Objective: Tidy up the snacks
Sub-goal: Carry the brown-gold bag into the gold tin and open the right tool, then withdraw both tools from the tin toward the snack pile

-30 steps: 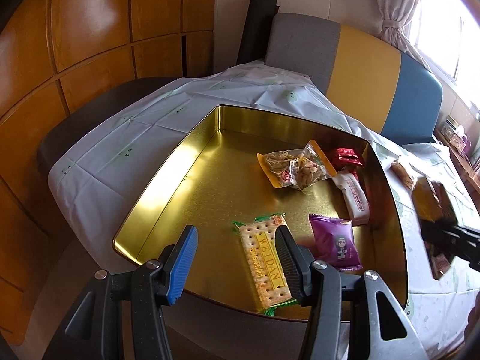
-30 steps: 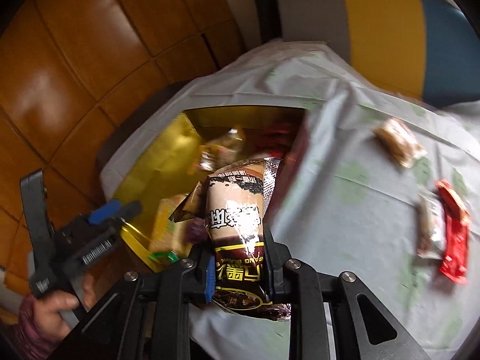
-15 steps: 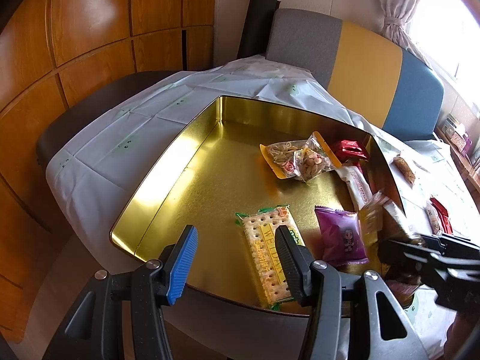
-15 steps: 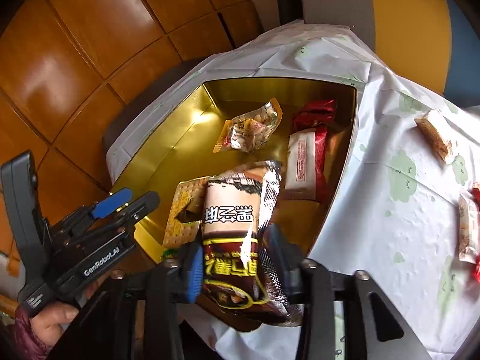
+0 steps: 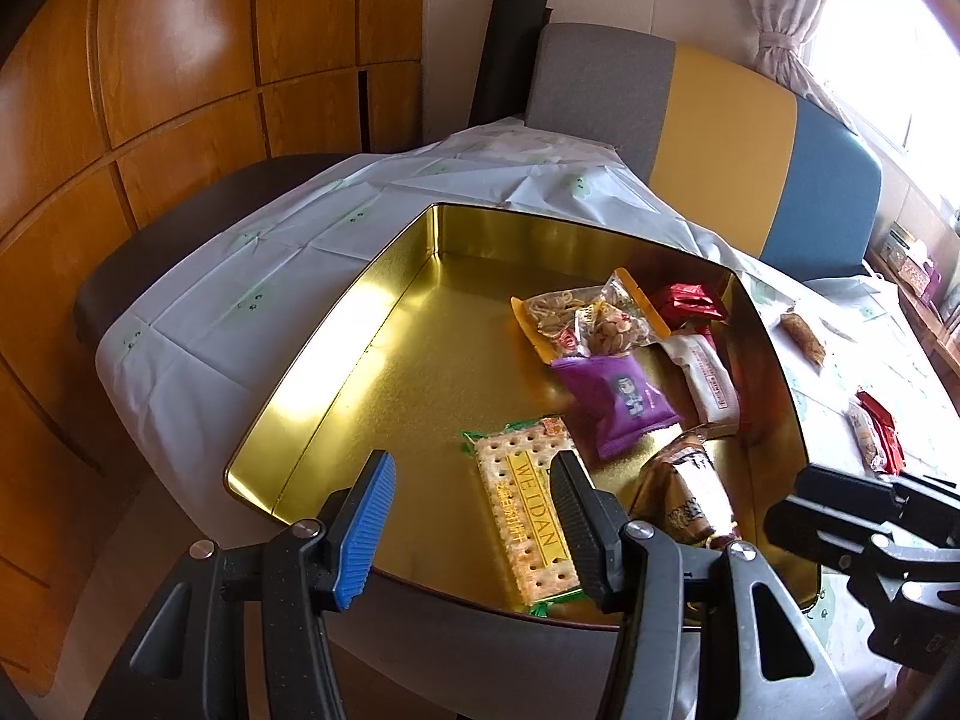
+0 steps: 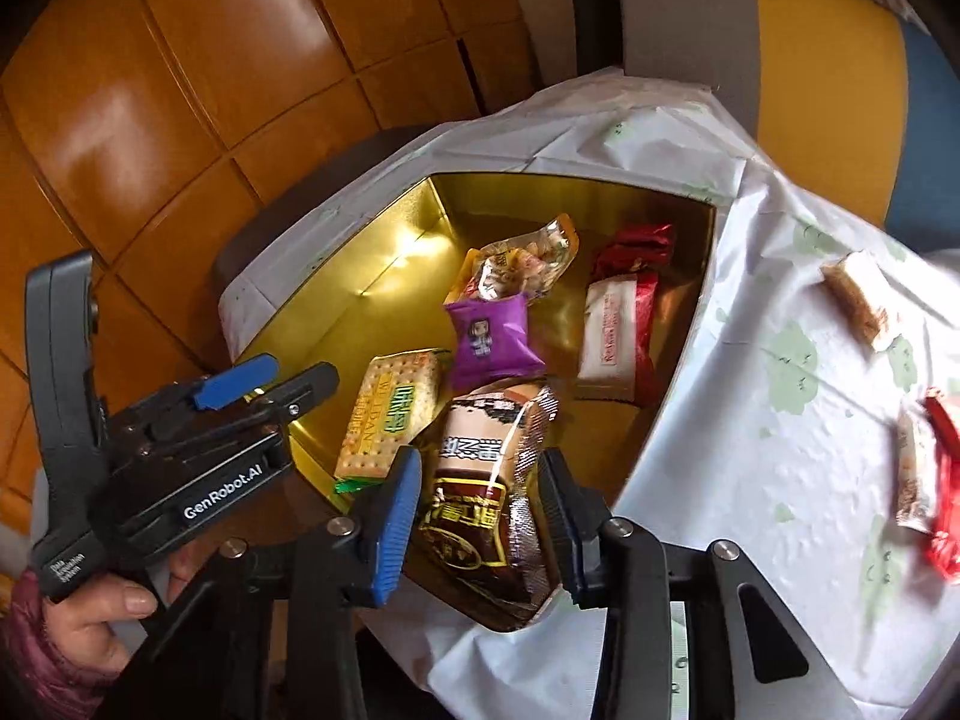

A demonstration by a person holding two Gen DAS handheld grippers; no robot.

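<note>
Your right gripper [image 6: 480, 516] had its fingers spread, and the brown snack pack [image 6: 486, 492] lay loose between them, inside the gold tin [image 6: 336, 324] at its near corner. Your left gripper [image 5: 468, 516] was also spread and held nothing; the cracker pack [image 5: 528, 516] lay just ahead of its right finger.

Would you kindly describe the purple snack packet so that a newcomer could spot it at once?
Find the gold tin on the white tablecloth. Among the snacks inside, the purple packet lies between the cracker pack and a clear bag of nuts. It is the only purple one, with a small cartoon figure printed on it.
</note>
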